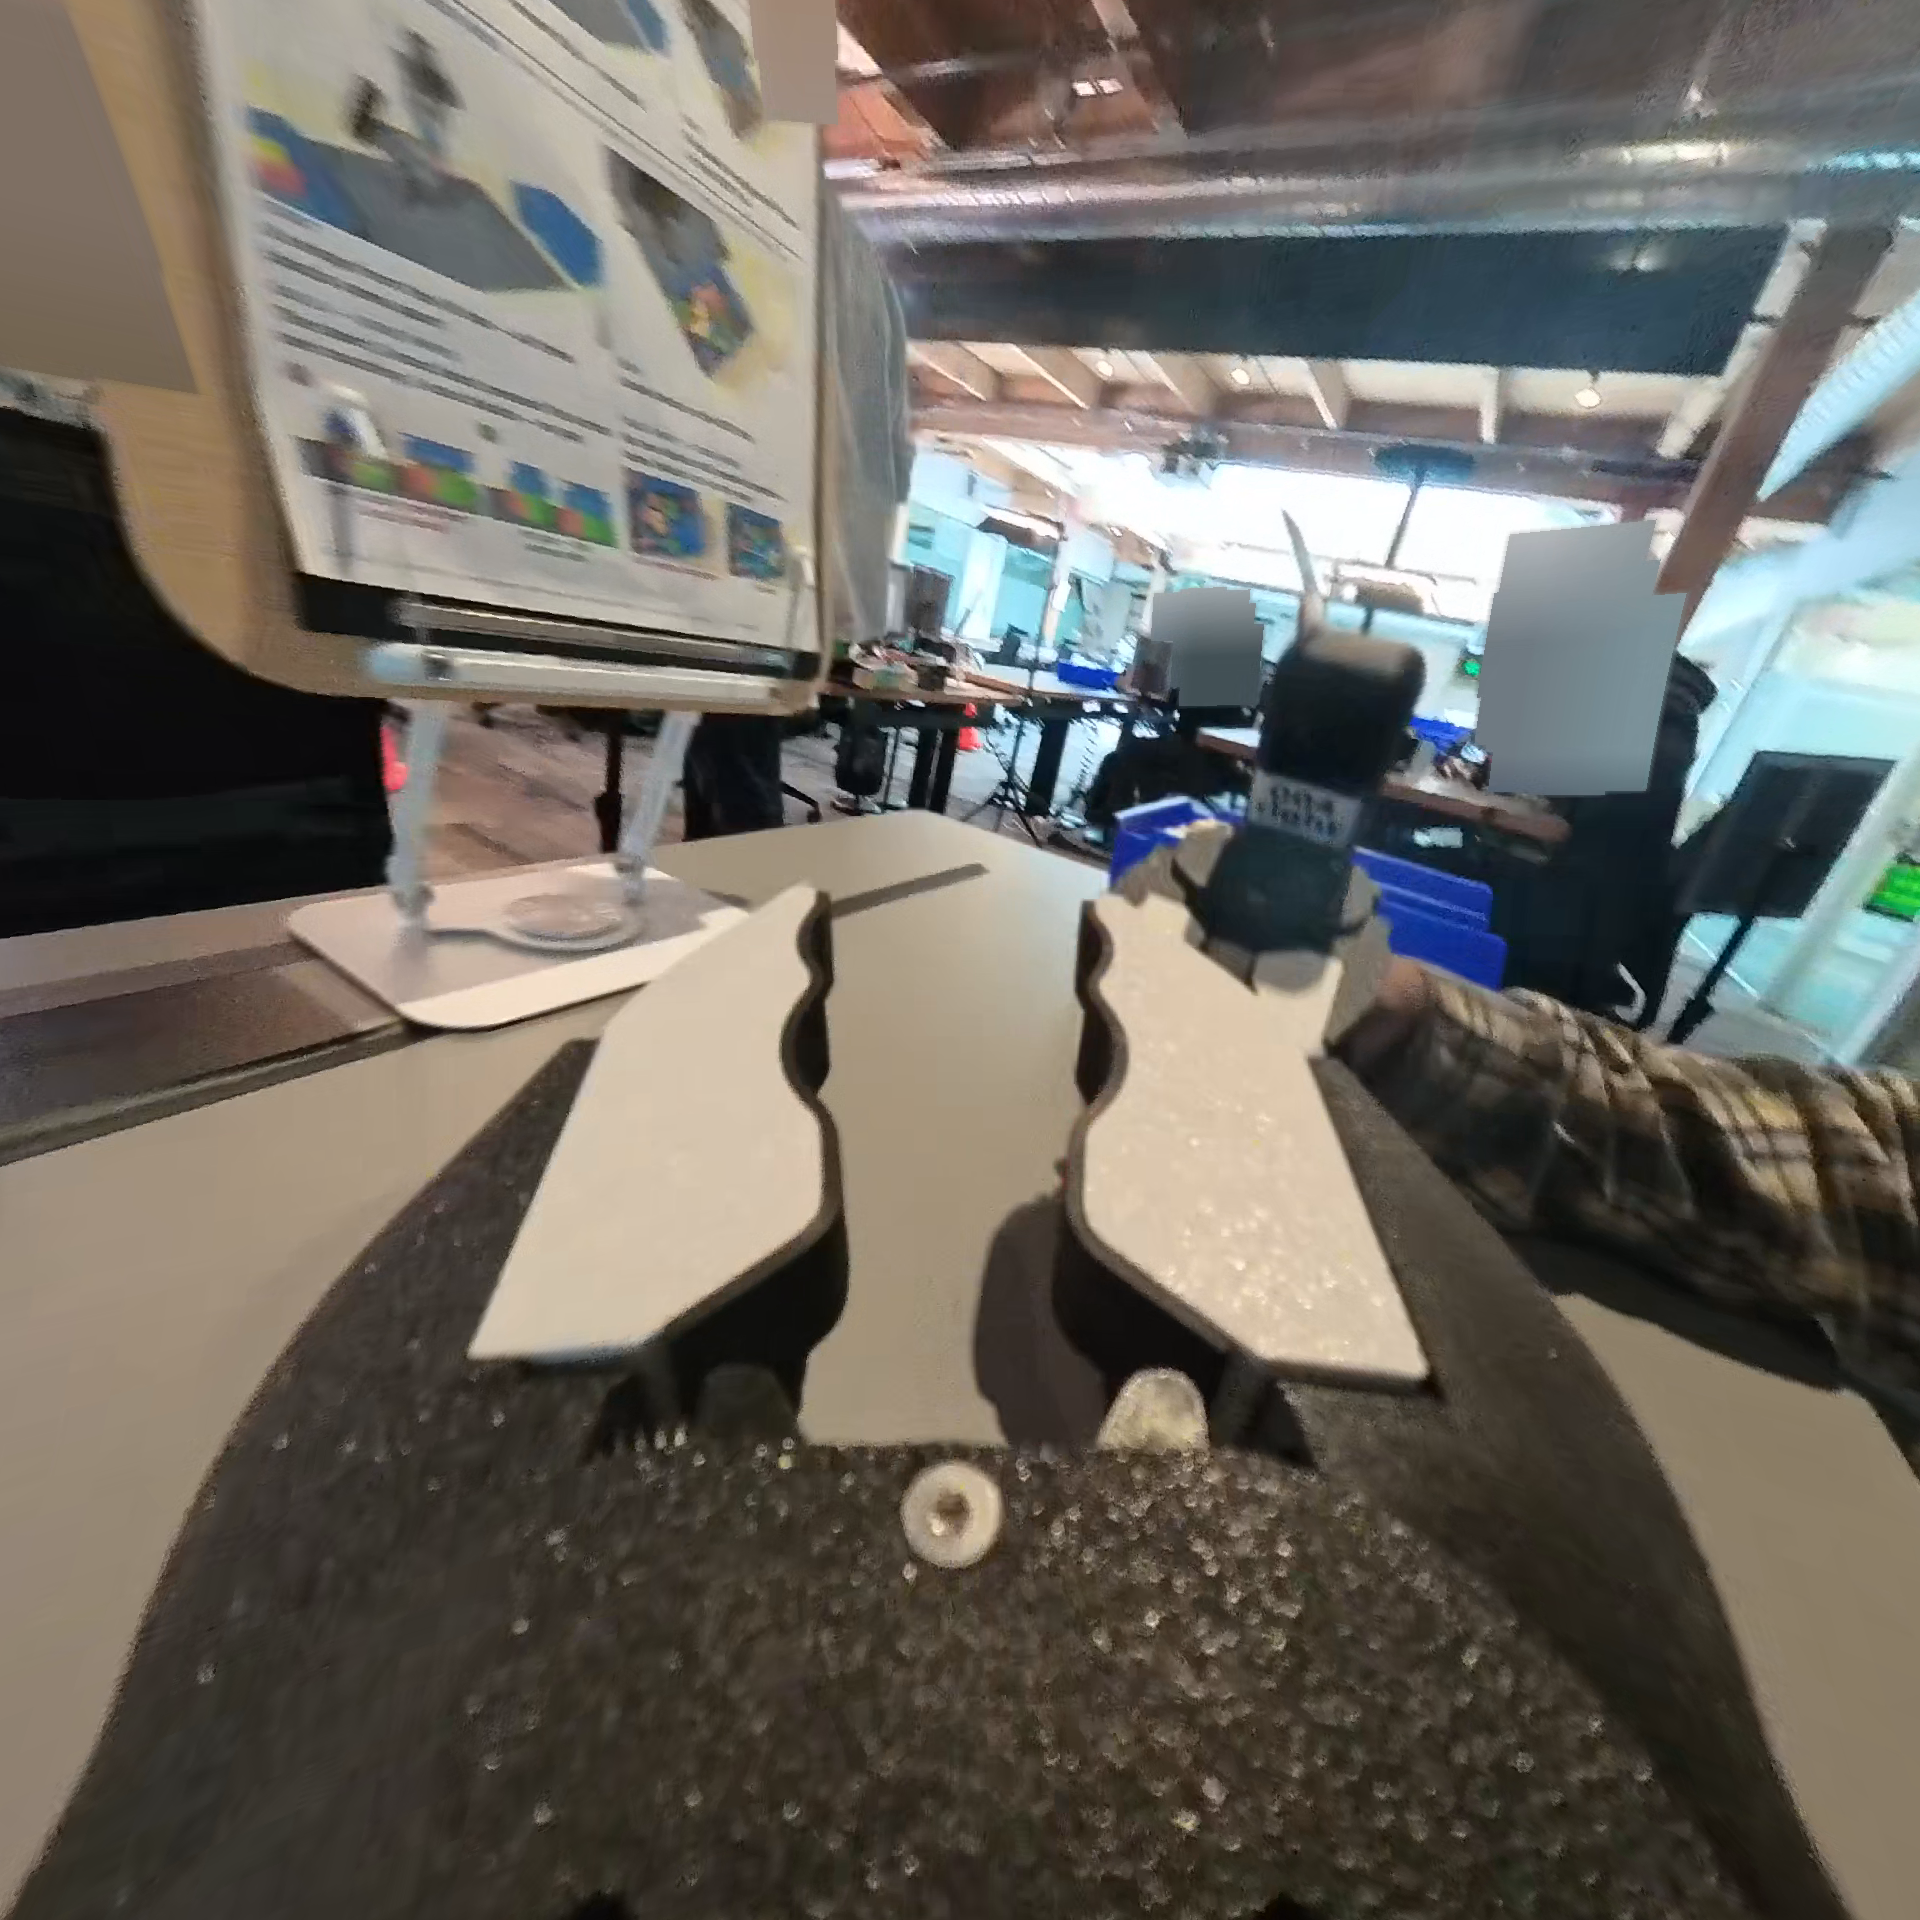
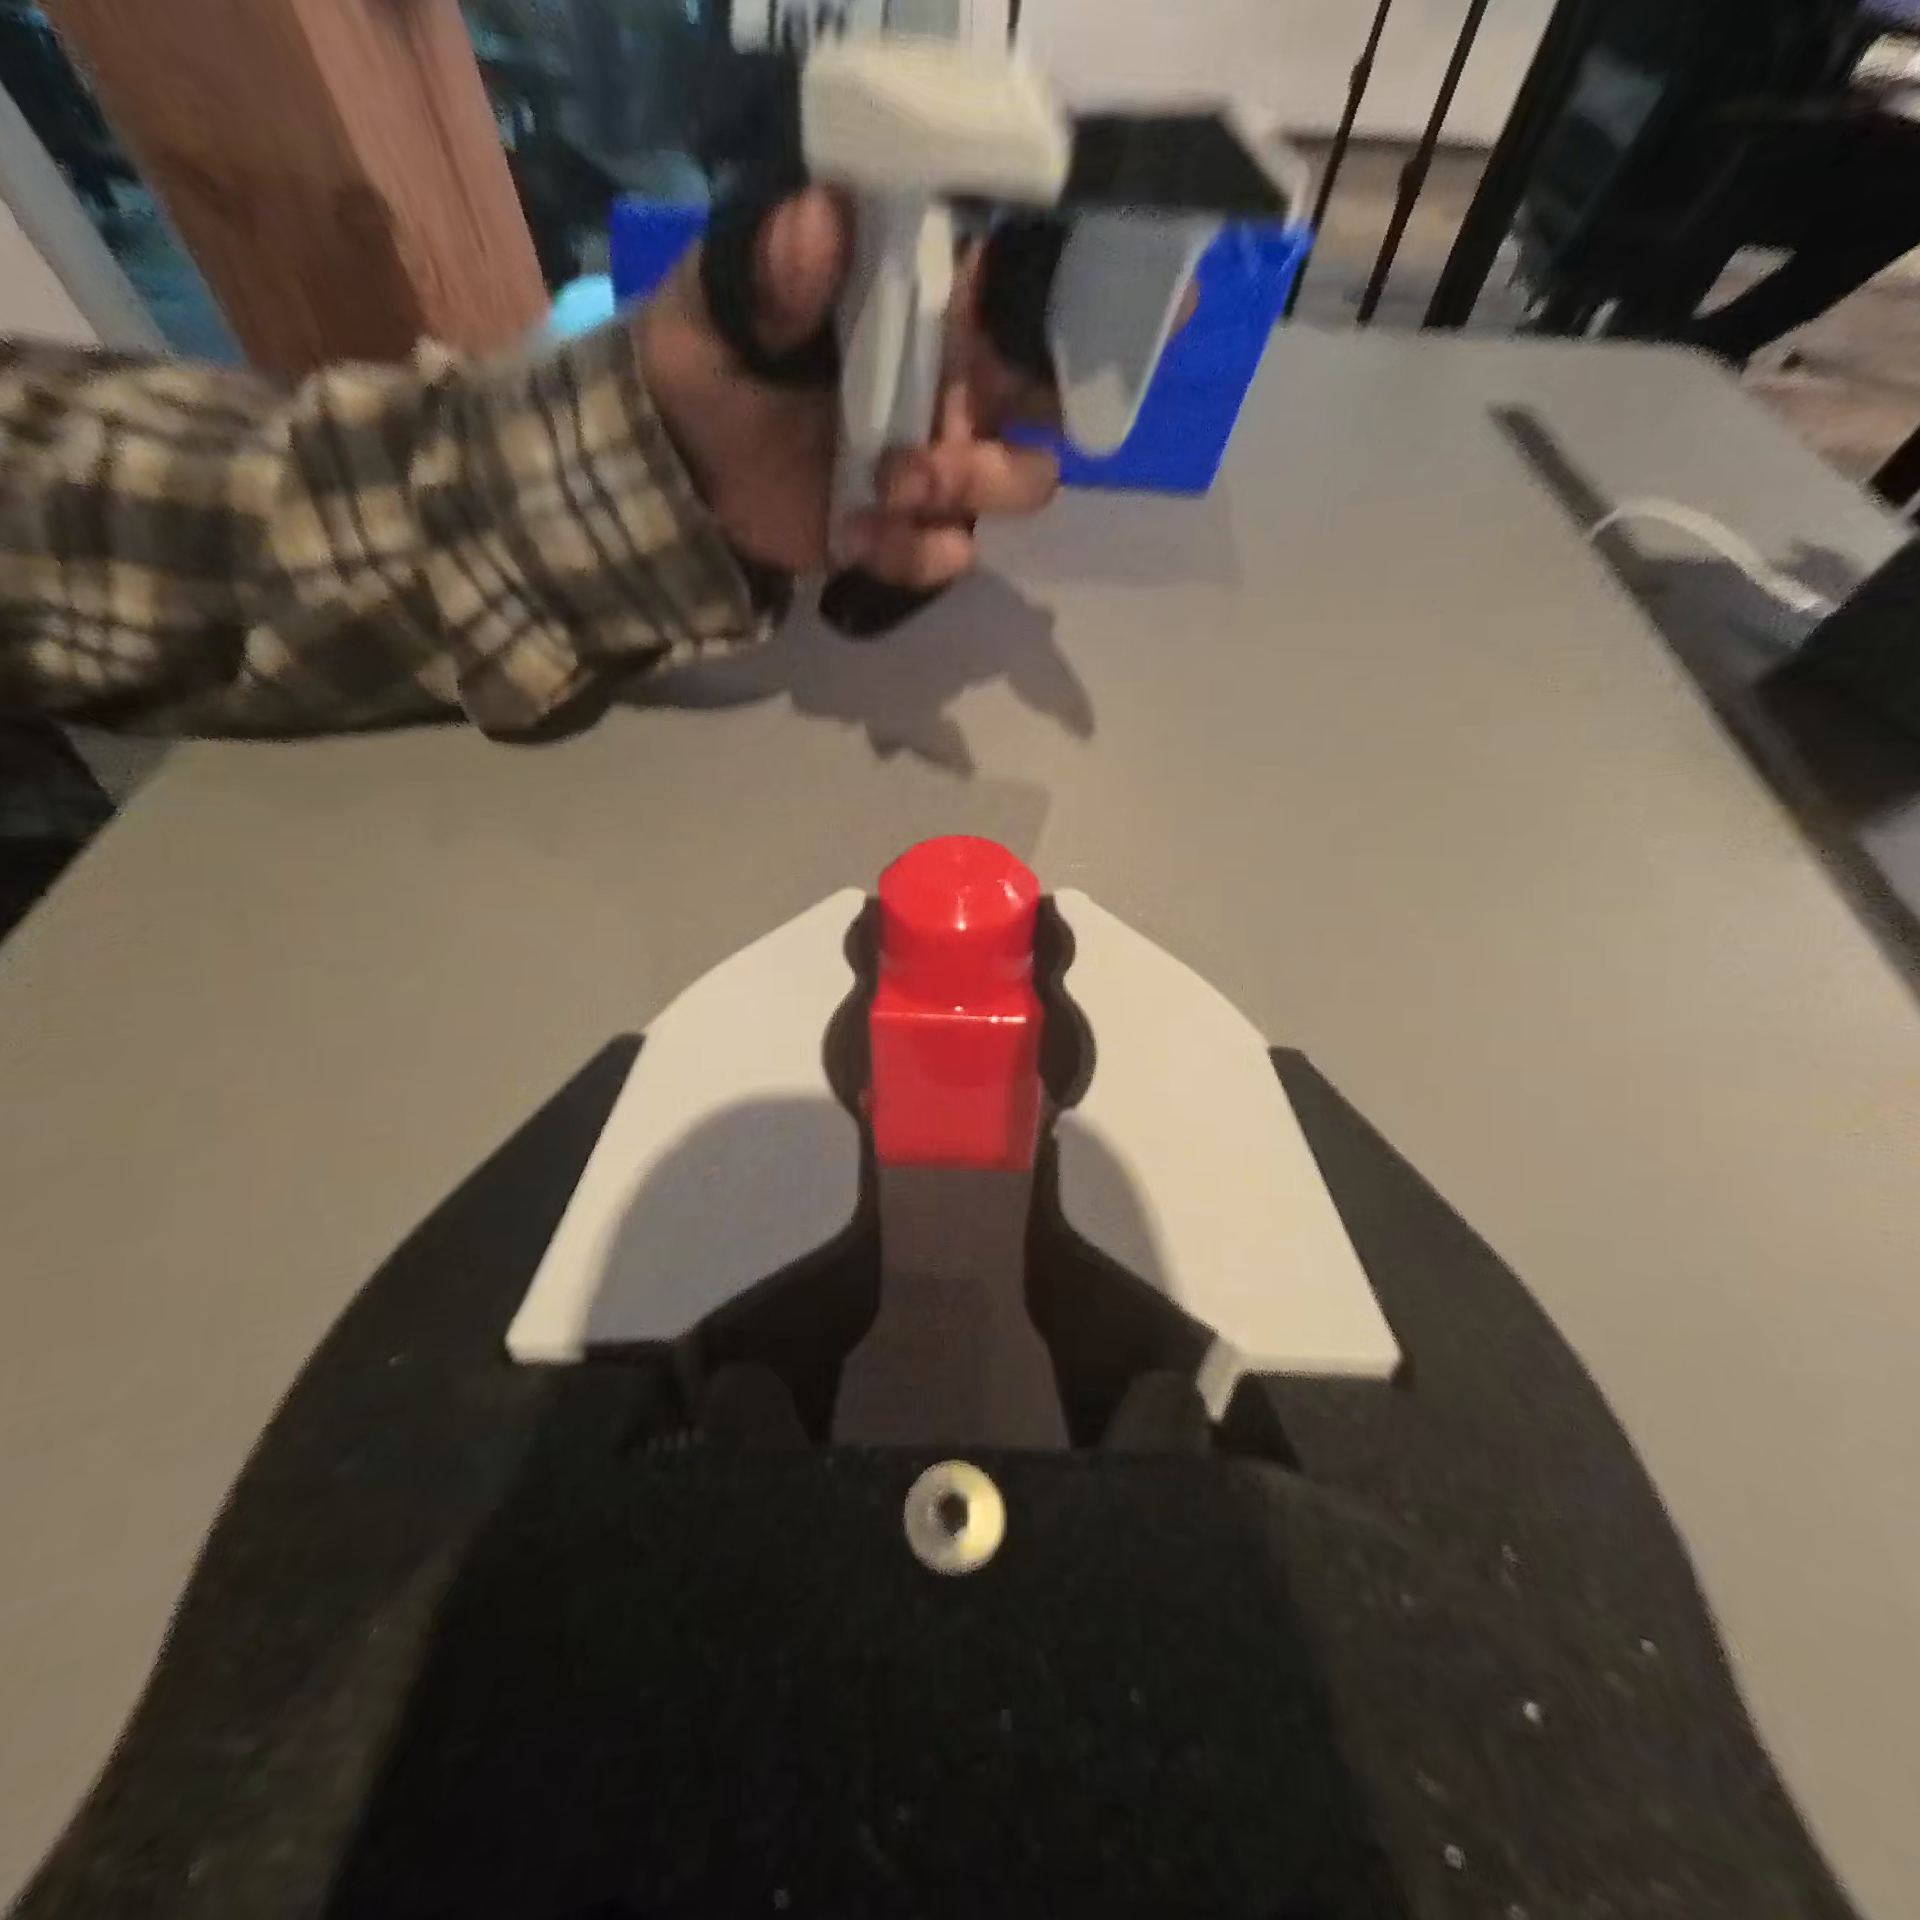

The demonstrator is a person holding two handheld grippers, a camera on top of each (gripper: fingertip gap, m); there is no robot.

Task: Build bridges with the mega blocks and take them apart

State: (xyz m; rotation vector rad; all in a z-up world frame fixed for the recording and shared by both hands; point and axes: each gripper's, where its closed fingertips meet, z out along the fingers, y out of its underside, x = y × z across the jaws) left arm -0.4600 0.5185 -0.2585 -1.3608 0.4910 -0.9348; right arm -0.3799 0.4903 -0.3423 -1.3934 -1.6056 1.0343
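Note:
My right gripper is shut on a red block, a single-stud piece lying lengthwise between the fingers with its stud pointing forward, held just above the grey table. My left gripper is open and empty above the grey table. In the right wrist view the left gripper shows blurred at the far side, held by a hand with a plaid sleeve. In the left wrist view the right gripper shows beyond my right finger, with its plaid sleeve.
A blue bin stands at the table's far edge; it also shows in the left wrist view. A stand with a printed sheet rises at the left on a white base. A white cable lies at the right. Across from one pair of fingers to the other is roughly 12 cm.

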